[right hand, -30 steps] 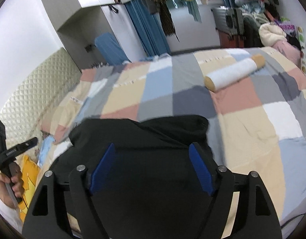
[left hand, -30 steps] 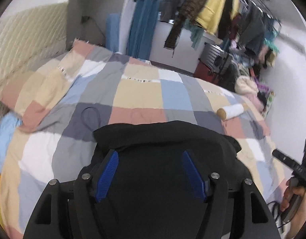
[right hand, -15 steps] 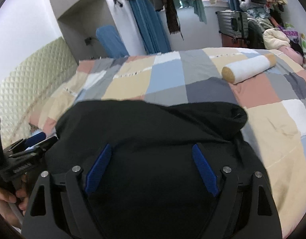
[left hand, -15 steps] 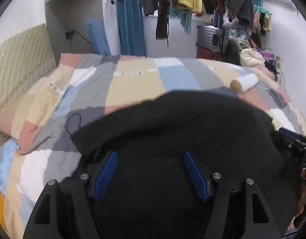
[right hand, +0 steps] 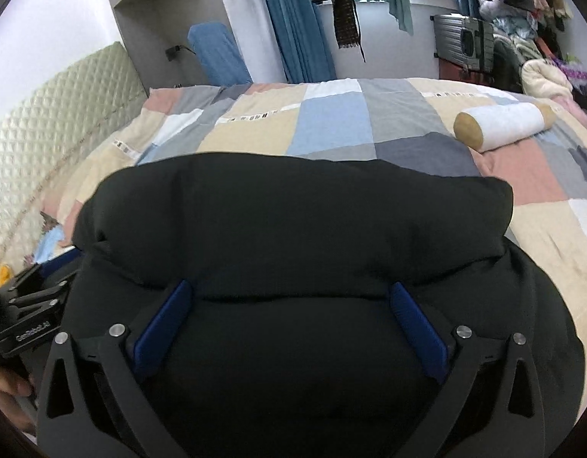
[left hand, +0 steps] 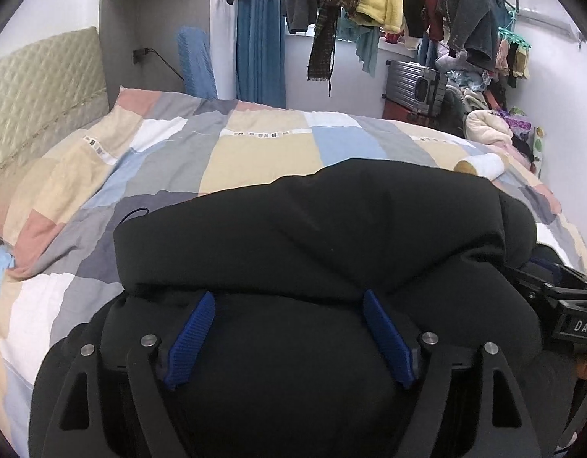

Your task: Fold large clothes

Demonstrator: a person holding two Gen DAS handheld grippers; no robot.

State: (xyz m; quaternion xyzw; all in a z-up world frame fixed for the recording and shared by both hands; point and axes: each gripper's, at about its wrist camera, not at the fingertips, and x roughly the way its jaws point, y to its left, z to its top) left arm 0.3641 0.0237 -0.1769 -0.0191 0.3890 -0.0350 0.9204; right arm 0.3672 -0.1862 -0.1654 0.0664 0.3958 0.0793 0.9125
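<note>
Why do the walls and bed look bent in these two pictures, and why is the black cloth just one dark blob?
Left wrist view: the fisheye lens bows the bed and darkens the corners; the black garment is underexposed, so only faint creases show. Right wrist view: the same curving around the headboard; the bolster is sharp, and flat, even room light leaves hardly any shadows.
</note>
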